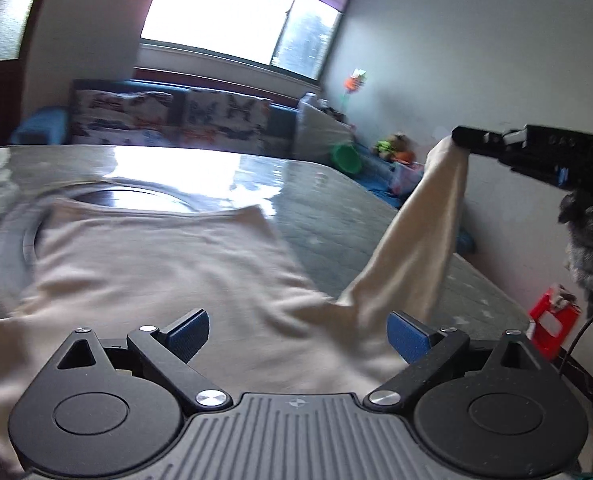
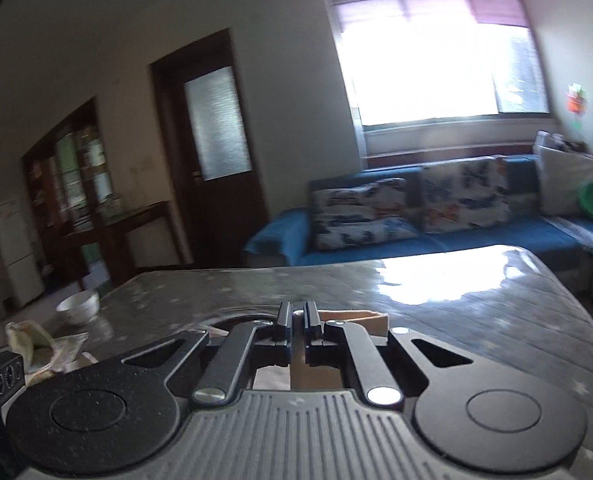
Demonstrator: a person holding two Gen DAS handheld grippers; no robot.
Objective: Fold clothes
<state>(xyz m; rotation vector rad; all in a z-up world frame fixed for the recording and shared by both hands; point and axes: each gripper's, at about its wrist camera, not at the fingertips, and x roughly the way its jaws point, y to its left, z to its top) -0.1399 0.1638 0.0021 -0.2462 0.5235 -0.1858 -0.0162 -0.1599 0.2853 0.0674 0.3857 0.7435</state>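
A cream garment lies spread on the grey table in the left wrist view. My left gripper hovers over its near part, its blue pads wide apart with nothing between them: open. One sleeve rises to the upper right, where my right gripper holds its end well above the table. In the right wrist view the right gripper is shut on that sleeve; a strip of cream cloth shows beside and under the fingers.
A dark fuzzy sleeve holds the right gripper. A round inset sits in the table beyond the garment. At the table's left end are a white bowl and crumpled wrappers. A blue sofa stands behind, a red stool on the right.
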